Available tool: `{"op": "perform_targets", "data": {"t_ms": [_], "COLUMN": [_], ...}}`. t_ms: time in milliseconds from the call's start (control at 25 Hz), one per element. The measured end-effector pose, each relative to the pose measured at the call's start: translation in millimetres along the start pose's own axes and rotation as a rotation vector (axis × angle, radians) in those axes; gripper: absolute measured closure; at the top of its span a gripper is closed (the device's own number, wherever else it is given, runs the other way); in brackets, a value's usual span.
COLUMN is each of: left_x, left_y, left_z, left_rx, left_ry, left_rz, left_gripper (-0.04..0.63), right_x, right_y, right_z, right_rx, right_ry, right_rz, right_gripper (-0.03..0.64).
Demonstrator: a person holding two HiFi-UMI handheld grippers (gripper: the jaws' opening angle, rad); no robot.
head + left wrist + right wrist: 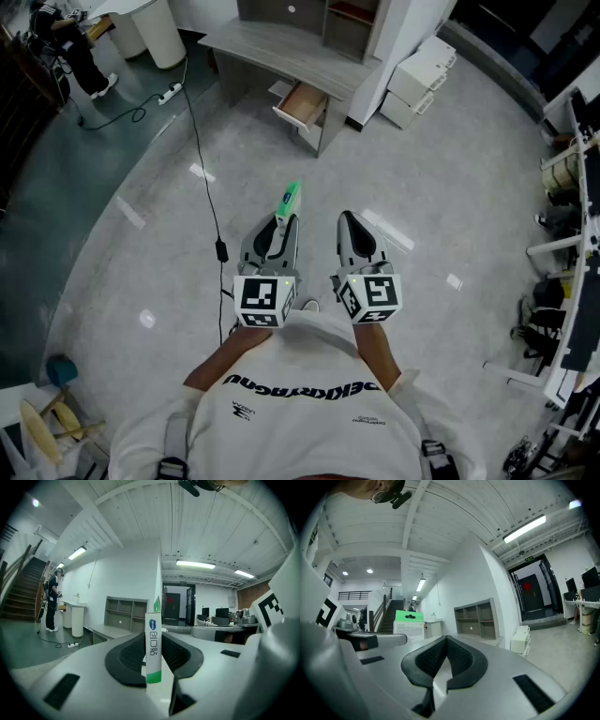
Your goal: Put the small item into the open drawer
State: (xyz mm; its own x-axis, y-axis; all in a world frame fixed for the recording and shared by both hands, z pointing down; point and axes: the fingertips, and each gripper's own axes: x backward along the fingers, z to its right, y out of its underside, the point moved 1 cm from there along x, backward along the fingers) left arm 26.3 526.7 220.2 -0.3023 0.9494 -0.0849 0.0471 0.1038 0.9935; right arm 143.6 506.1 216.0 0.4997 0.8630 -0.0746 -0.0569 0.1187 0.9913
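Observation:
A small white box with a green end (289, 201) stands upright between the pads of my left gripper (284, 223). In the left gripper view the box (153, 620) fills the gap of the left gripper (153, 644), which is shut on it. My right gripper (348, 217) is held level beside it, shut and empty, its tips meeting in the right gripper view (446, 639), where the box (408, 624) shows at the left. The open drawer (302, 104) juts from a grey desk (281, 47) far ahead across the floor. The desk (110, 631) also shows ahead in the left gripper view.
A black cable (208, 199) runs over the floor to a power strip (170, 93) at the left. White cabinets (422, 79) stand right of the desk. A person (80, 52) stands at the far left beside a white round stand (159, 33). Racks (567, 281) line the right side.

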Motion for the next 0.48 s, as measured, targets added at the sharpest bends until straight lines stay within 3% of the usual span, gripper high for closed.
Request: {"op": "perform_targets", "data": {"t_ms": [320, 480], "left_x": [-2, 4], "left_y": [2, 11], "left_z": [17, 29], "left_rx": [-0.004, 0.032], "left_ry": [-0.022, -0.043], "left_rz": [-0.004, -0.015], "left_gripper": [0.492, 0.492], "right_x": [13, 23], "right_y": [-1, 5], "right_z": [14, 21], "right_rx": [-0.012, -0.019], "right_ry": [-0.019, -0.032], "right_rz": [0.004, 0.003], "right_gripper": [0.584, 0.584]}}
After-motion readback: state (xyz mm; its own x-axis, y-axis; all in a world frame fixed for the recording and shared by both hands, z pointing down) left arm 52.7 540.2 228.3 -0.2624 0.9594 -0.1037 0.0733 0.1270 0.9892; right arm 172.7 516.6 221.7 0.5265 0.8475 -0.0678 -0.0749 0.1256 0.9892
